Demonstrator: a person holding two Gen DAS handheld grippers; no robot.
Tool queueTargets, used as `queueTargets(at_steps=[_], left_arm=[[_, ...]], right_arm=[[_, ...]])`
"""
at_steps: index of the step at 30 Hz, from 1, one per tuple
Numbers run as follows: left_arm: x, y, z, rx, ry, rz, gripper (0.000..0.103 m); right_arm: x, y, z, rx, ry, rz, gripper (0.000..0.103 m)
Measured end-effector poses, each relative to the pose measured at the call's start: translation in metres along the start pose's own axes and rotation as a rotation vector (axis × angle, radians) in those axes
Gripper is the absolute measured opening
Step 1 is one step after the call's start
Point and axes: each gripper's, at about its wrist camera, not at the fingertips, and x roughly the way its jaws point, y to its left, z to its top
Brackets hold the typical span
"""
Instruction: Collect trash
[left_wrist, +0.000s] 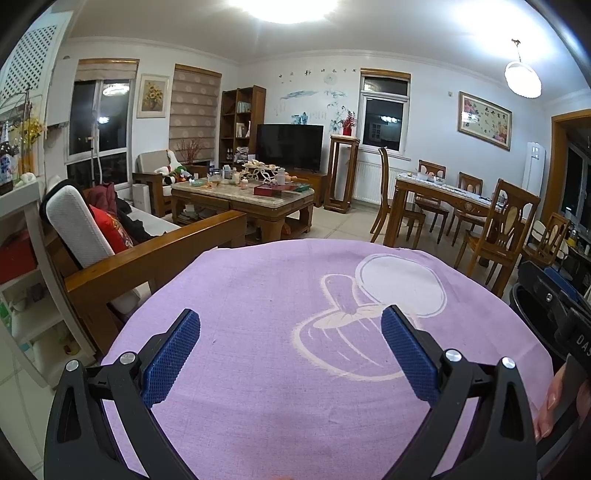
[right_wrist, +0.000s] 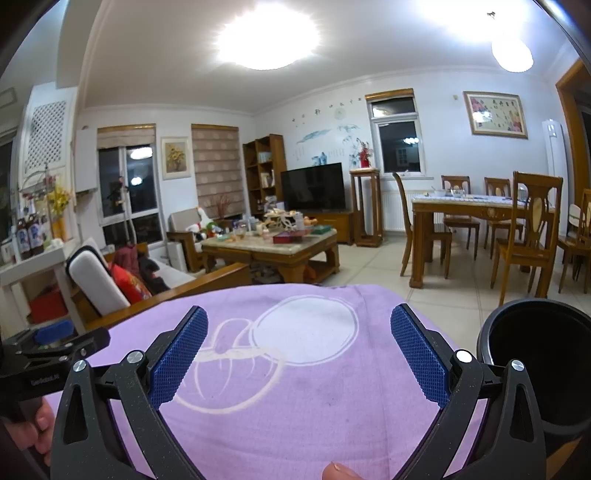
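Left wrist: two tongs (left_wrist: 291, 345) (right_wrist: 298, 341) spread wide, empty; one purple cloth (left_wrist: 258, 295); one black bin (right_wrist: 535, 354).

Cloth (left_wrist: 258, 332) spread over a table in the foreground, under both grippers. Bin (right_wrist: 535, 354) just right of the cloth's edge. Sofa (left_wrist: 147, 254) left of the cloth, cushions (left_wrist: 110, 229) on its seat. Coffee table (left_wrist: 243, 199) beyond the sofa, crowded with small items. TV (left_wrist: 290, 146) behind the coffee table against the far wall, bookshelf (left_wrist: 242, 118) to its left, stand (left_wrist: 341, 171) to its right. Dining table (left_wrist: 447, 195) on the right, ringed by chairs (left_wrist: 495, 229). Shelf unit (left_wrist: 22, 236) at far left.
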Motion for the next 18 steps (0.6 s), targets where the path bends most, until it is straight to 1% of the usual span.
queueTargets(at_steps=[18], left_arm=[[0.0013,0.0013,0.0012,-0.001,0.004,0.004,0.098]], right_arm=[[0.0041,0.0044,-0.0033,0.009,0.0,0.001,0.098]])
